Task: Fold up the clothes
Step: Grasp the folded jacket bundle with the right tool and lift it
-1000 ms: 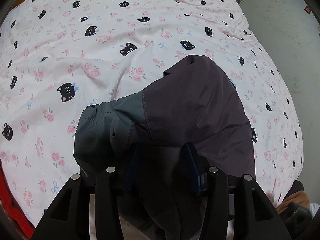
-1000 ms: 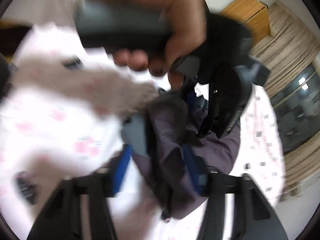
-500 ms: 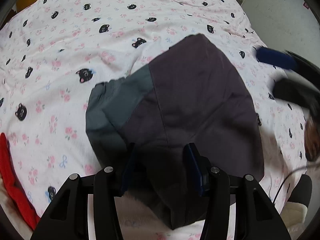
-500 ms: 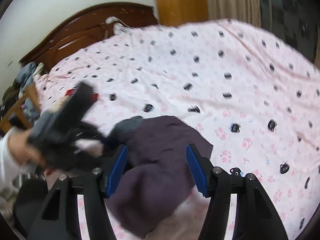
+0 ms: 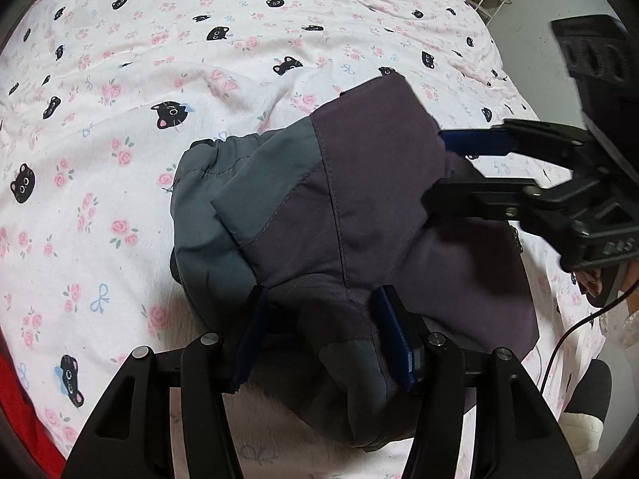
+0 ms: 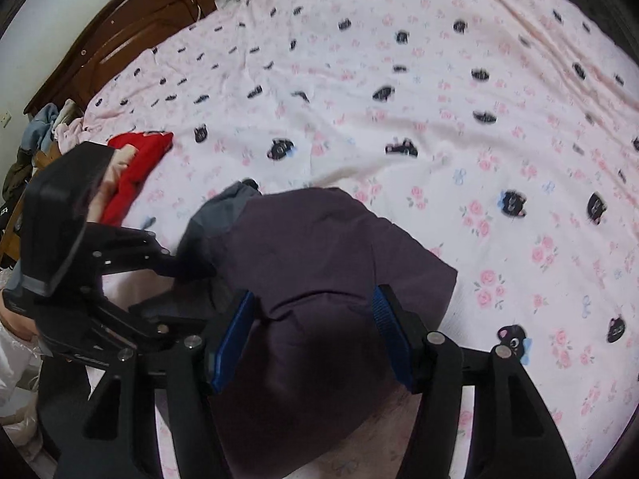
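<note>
Since a second ago, swung the right hand-held gripper (image 6: 315,331) away from its blurred spot close against the other hand and brought it round to the right edge of the purple-and-grey garment (image 5: 359,207). Now straddles that edge with fingers held wide, cloth between the blue pads but not visibly pinched. Meanwhile lowered the garment from a draped bundle to a loose mound on the bed cover (image 5: 199,80), near the bed's near edge. Opening the jaws of the left hand-held gripper (image 5: 323,335) at this moment, with a bunched grey fold between the pads and no clear press on it. Reads as letting go after a fold or a set-down, with a fresh grip on the side edge likely to come; far from a neat, flat fold as yet. From the left wrist only: the grey panel with its stitched seams, the right tool seen side-on with a gap between its fingers, a thin black cable (image 5: 567,343), a white rack (image 5: 491,0) beyond the bed. From the right wrist only: a red garment (image 6: 135,167) near the left tool, the dark wooden headboard (image 6: 131,40), and a heap of clothes (image 6: 44,127) beside it.
</note>
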The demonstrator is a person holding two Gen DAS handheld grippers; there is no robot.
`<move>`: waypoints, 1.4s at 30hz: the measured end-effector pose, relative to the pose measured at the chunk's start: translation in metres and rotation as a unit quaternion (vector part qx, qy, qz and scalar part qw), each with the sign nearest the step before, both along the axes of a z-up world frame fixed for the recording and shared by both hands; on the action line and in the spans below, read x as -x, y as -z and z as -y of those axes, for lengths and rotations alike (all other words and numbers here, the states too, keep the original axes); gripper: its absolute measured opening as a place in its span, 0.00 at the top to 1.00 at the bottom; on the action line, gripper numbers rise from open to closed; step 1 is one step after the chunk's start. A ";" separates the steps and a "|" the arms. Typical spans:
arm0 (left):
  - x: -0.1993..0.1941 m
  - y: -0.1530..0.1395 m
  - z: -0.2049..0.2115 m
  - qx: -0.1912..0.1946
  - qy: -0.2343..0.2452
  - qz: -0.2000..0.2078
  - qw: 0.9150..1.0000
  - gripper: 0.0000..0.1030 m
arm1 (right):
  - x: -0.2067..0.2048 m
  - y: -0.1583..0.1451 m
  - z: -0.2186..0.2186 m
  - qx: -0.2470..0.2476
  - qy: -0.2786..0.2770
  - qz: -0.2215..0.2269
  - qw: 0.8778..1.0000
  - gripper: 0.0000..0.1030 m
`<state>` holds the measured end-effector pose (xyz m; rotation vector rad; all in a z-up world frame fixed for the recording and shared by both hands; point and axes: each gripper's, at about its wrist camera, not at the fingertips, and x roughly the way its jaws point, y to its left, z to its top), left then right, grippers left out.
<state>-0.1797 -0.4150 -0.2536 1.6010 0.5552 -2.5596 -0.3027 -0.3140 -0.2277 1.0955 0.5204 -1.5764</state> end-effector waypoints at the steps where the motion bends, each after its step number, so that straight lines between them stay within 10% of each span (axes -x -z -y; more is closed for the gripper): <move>1: -0.001 0.001 -0.001 0.002 -0.001 -0.003 1.000 0.50 | 0.002 0.004 0.001 -0.004 0.001 0.007 1.000 0.38; 13: -0.007 0.005 -0.008 0.014 -0.033 -0.037 0.999 0.49 | 0.006 0.027 0.009 -0.020 0.009 0.029 0.999 0.27; 29: -0.079 -0.069 -0.012 -0.040 -0.106 -0.162 0.980 0.48 | -0.011 -0.037 -0.089 0.138 0.150 0.072 0.976 0.27; 42: 0.017 -0.092 0.011 -0.055 -0.047 -0.156 0.985 0.48 | -0.091 -0.040 -0.077 0.143 0.043 0.022 0.989 0.27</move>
